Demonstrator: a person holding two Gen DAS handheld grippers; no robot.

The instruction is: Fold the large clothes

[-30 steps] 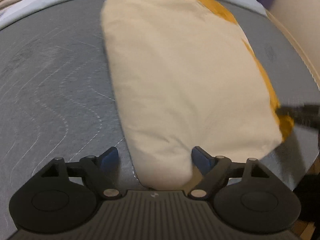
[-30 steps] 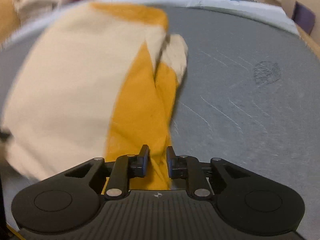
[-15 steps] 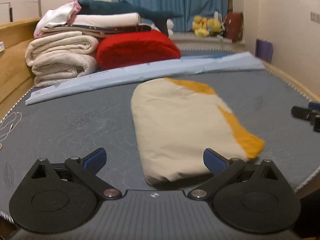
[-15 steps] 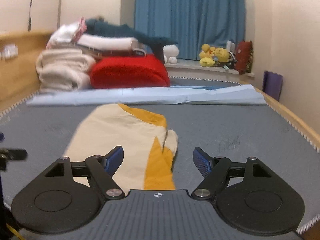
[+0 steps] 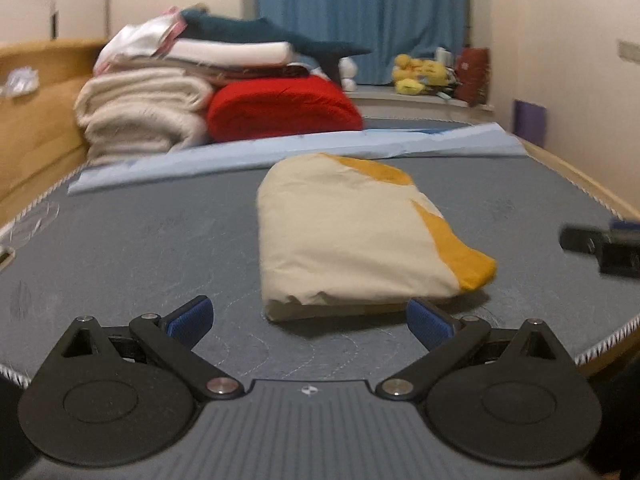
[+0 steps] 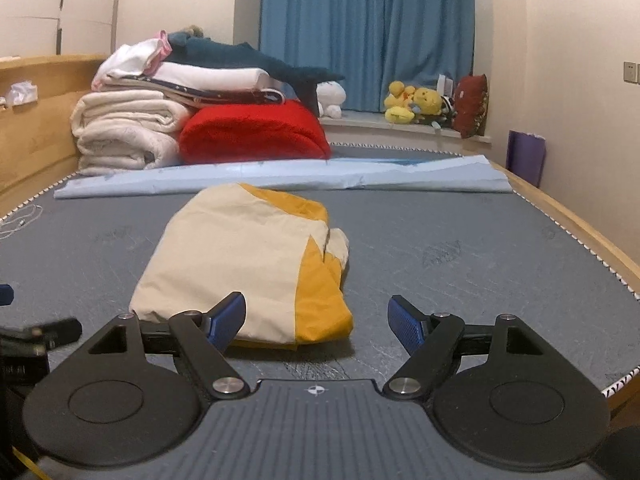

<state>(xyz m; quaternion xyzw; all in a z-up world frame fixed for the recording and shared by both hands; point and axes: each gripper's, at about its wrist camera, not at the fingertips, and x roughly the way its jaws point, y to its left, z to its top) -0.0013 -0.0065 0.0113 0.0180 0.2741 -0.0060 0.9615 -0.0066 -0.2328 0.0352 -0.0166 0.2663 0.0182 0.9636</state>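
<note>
A folded cream and orange garment (image 5: pixel 344 236) lies on the grey mattress (image 5: pixel 140 248); it also shows in the right wrist view (image 6: pixel 248 264). My left gripper (image 5: pixel 310 322) is open and empty, just in front of the garment's near edge, not touching it. My right gripper (image 6: pixel 316 318) is open and empty, in front of the garment's orange corner. The right gripper's tip shows at the right edge of the left wrist view (image 5: pixel 600 244). The left gripper's tip shows at the left edge of the right wrist view (image 6: pixel 36 332).
A light blue sheet (image 6: pixel 280 178) lies across the far side of the mattress. Behind it stand a stack of folded cream blankets (image 6: pixel 124 136) and a red blanket (image 6: pixel 252 132). A wooden bed frame (image 6: pixel 580 232) borders the mattress. Blue curtains (image 6: pixel 368 32) hang behind.
Both grippers let go of the garment, opened wide and drew back. The folded garment now lies flat on the mattress.
</note>
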